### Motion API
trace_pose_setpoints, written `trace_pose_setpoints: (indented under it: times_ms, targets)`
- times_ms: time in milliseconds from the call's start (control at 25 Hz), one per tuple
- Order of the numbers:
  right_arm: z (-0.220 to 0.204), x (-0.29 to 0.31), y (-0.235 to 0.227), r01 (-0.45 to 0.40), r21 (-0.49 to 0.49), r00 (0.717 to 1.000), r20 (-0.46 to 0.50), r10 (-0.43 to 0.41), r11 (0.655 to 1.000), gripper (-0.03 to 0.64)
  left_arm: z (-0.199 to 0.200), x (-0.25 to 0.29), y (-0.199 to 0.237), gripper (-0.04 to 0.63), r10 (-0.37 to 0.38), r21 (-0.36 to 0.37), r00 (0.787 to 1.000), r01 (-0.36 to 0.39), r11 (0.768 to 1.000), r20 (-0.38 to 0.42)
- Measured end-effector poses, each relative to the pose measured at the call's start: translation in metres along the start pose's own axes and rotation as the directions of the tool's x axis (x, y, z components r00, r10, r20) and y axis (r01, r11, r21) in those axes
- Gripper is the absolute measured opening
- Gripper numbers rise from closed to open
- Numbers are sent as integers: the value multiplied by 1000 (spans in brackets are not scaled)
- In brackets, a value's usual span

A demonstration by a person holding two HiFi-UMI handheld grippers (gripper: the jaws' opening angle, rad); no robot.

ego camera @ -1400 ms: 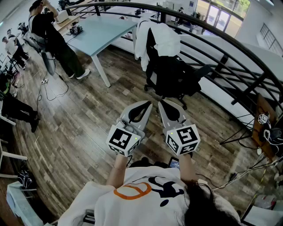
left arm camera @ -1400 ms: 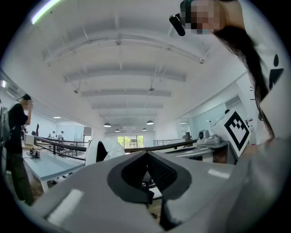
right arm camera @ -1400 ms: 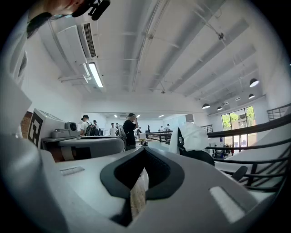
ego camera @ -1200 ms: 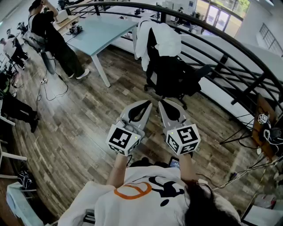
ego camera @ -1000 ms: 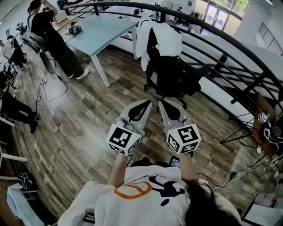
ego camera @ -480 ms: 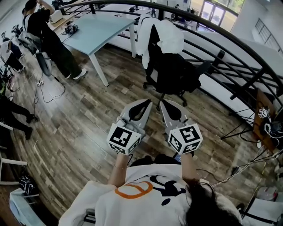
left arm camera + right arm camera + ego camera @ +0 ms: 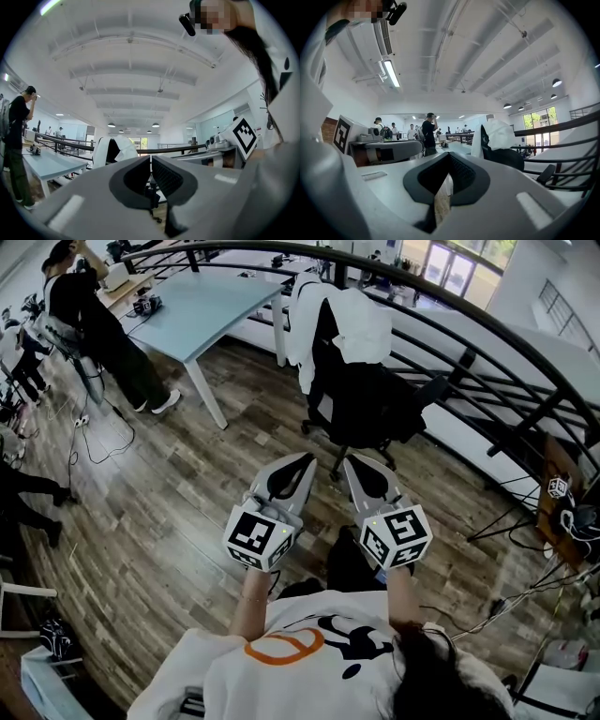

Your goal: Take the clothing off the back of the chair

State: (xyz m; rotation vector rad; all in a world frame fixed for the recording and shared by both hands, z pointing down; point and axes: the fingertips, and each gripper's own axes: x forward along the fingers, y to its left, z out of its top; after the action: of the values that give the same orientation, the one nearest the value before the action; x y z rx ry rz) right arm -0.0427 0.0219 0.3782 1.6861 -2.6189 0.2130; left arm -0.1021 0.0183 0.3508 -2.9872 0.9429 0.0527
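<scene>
Clothing (image 7: 361, 322) in white fabric hangs draped over the back of a black office chair (image 7: 370, 399). The chair stands on the wooden floor ahead of the person, beside a dark railing (image 7: 469, 357) and near a pale blue worktop (image 7: 202, 301). The left gripper (image 7: 306, 461) and right gripper (image 7: 351, 463) are held side by side in front of the person's body, pointing toward the chair but well apart from it. In each gripper view the fingers (image 7: 136, 177) meet at their tips with nothing between them, and the garment shows beyond them, small and far off on the chair back. The step in hand appears to be the approach, so the task has barely begun. To do it well, the person likely needs to get close to the chair and spread both pairs of fingers before reaching the cloth. The best hold is probably high up, near the fold over the top of the backrest, with one gripper at each side. Lifting upward and clear of the backrest, rather than tugging toward the body, should keep the chair from rolling and the cloth from snagging. The fabric looks loose and folded, so a deep bite seems safer than a pinch at an edge.
</scene>
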Motion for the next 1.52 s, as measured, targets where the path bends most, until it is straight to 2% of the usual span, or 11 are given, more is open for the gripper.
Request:
trace_pose_setpoints:
  times_ms: [360,560,760,1040,1520]
  targets:
    - [5,44,-81,-18,11,1000,-3,18,1000,5,-9,76,43,45,56,11,998,-56,998,-12]
    - [19,71,-139,-36,4,999,-8,36,999,6,0,129,61,47,97,25,995,-98,995,17]
    - [27,95,-183,-61,19,998,-11,62,998,5,-2,172,74,48,132,31,991,-132,991,9]
    - [30,115,-222,-96,39,995,-11,96,995,5,-6,209,91,48,177,27,984,-177,984,-14]
    - [36,135,-280,-126,40,992,5,126,991,6,-10,244,118,79,265,70,963,-261,963,-49]
